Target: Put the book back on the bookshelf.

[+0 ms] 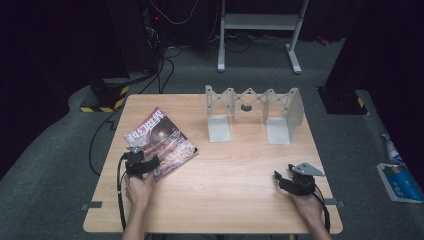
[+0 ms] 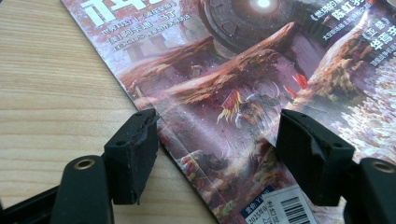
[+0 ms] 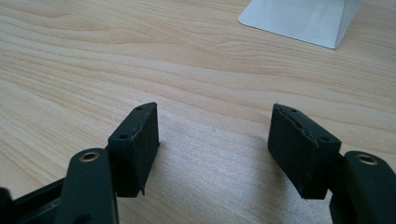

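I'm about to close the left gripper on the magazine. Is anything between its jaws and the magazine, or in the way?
Nothing visible stands in the way. The left gripper is open, its jaws astride the near edge of the magazine, which lies flat on the table. The metal book stand and the right gripper are well off to the side.

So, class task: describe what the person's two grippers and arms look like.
Both grippers, left gripper and right gripper, are black with two blocky, ribbed jaws. Each carries a grey three-cornered plate and trails a black cable. The forearms are bare, with no sleeves in the high view.
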A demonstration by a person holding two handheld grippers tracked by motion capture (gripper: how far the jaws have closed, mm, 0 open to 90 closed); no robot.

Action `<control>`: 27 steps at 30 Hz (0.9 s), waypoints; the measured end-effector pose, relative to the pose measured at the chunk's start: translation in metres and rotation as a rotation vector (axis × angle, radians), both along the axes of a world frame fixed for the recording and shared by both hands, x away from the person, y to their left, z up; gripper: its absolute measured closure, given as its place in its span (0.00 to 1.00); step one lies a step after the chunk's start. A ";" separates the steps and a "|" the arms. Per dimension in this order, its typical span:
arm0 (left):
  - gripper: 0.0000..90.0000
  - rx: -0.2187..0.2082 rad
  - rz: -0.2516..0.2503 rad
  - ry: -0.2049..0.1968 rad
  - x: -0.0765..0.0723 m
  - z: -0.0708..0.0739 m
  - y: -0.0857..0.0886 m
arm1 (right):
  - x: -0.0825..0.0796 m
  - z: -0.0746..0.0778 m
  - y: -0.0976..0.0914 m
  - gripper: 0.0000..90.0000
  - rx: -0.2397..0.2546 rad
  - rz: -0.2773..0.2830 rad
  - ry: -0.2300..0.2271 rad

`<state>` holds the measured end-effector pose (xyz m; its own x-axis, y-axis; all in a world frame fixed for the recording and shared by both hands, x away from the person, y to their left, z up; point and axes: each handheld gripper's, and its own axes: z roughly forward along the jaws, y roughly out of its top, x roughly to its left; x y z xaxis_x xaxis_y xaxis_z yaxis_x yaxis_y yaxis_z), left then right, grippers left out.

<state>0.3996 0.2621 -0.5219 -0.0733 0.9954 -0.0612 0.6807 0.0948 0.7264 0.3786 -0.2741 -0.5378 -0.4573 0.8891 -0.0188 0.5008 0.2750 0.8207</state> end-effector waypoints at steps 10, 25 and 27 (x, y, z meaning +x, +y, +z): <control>0.33 0.004 -0.039 0.003 -0.007 0.000 -0.005 | 0.000 0.000 0.000 0.38 0.003 -0.002 0.002; 0.38 0.052 -0.079 0.015 -0.018 0.004 -0.018 | 0.000 0.000 0.000 0.38 0.003 -0.001 0.001; 0.39 0.061 -0.077 0.013 -0.020 0.004 -0.020 | 0.000 0.000 0.000 0.37 0.003 0.000 0.001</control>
